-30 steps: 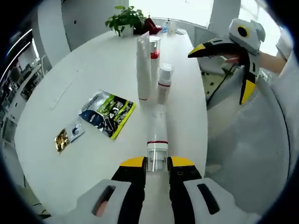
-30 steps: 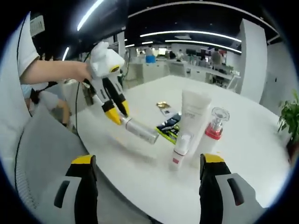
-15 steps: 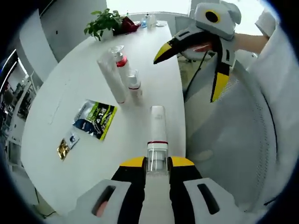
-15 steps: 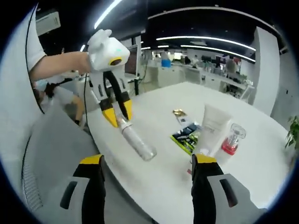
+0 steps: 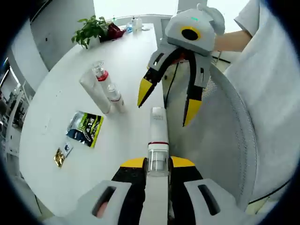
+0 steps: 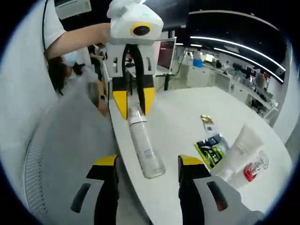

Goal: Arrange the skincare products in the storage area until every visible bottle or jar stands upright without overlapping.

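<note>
Left hand-held gripper clamps clear bottle by its cap, held off the desk. Right hand-held gripper released, jaws flanking bottle at 12 o'clock.

I'm looking into an open-plan office. In my right gripper view, long ceiling light strips run at two o'clock over rows of desks with people at them. A white meeting table with a potted plant at eleven o'clock fills my left gripper view.
</note>
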### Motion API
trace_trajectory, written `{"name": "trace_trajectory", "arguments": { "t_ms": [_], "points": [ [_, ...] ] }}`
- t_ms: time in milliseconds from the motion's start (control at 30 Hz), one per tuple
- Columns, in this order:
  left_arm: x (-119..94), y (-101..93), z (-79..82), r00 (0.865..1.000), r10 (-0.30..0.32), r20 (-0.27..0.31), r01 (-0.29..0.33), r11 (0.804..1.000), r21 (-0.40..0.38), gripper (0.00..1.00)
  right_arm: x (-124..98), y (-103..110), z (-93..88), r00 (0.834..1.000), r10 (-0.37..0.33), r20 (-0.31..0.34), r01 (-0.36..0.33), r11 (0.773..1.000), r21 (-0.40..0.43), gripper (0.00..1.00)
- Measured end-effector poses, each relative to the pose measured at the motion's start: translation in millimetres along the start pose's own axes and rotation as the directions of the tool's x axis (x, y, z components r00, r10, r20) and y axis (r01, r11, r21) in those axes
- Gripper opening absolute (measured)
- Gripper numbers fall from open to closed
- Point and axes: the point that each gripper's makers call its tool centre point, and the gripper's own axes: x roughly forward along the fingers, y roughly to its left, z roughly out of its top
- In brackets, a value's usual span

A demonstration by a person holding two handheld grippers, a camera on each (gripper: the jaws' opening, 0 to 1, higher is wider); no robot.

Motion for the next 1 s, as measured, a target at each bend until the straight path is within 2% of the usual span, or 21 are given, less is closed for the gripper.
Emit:
{"name": "trace_trajectory", "arguments": {
  "t_ms": [233, 333, 600, 833, 900, 1000],
  "points": [
    [-1, -8.9, 5.9, 1.0, -0.012, -0.006, 0.012, 1.0, 0.019, 0.22, 6, 9, 2.1, 0.998, 0.053, -0.029, -0.055, 0.995, -0.08, 0.34],
    [-2, -11.4, 7.7, 1.0, -0.021, -0.006, 0.021, 1.0, 0.022, 0.22, 6, 13, 2.6, 0.997, 0.071, -0.038, -0.075, 0.99, -0.115, 0.23],
    [-6, -19.0, 12.8, 0.999, -0.054, 0.006, 0.054, 0.998, 0.033, 0.22, 4, 21, 0.9, 0.992, 0.119, -0.04, -0.123, 0.986, -0.116, 0.2],
    [-11, -27.7, 24.8, 0.987, -0.108, 0.115, 0.113, 0.993, -0.036, 0.22, -9, 27, 1.8, 0.982, 0.191, -0.013, -0.191, 0.98, -0.061, 0.18],
    [-15, -29.9, 31.2, 0.977, -0.126, 0.173, 0.14, 0.987, -0.073, 0.22, -13, 30, 4.6, 0.976, 0.218, 0.021, -0.218, 0.976, -0.015, 0.18],
    [-26, -19.3, 46.8, 0.95, -0.087, 0.301, 0.136, 0.98, -0.145, 0.24, -19, 28, 12.5, 0.969, 0.227, 0.1, -0.234, 0.971, 0.058, 0.18]
  ]
}}
